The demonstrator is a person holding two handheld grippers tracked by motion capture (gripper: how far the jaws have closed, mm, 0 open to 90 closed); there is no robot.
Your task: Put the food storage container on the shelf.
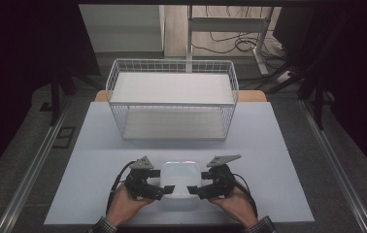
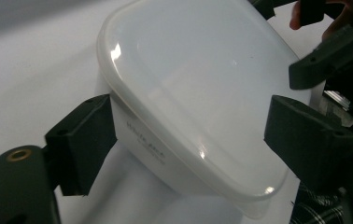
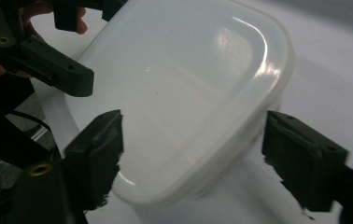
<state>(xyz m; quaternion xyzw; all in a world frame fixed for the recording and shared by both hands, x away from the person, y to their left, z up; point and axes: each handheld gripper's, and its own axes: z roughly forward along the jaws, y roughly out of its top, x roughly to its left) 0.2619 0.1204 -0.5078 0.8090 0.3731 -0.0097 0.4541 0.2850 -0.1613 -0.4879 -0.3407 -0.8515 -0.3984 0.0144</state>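
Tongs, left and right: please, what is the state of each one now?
Left tongs: open, jaws astride the near left corner of the white lidded box.
Right tongs: open, jaws astride its near right corner.

Soft overhead light fell on the pale rectangular table mat (image 1: 181, 141), while the room around it sank into near-black. The translucent white plastic lidded container (image 2: 188, 93) carried small bright glare spots on its lid in both gripper views, where the near black jaws were blurred and out of focus
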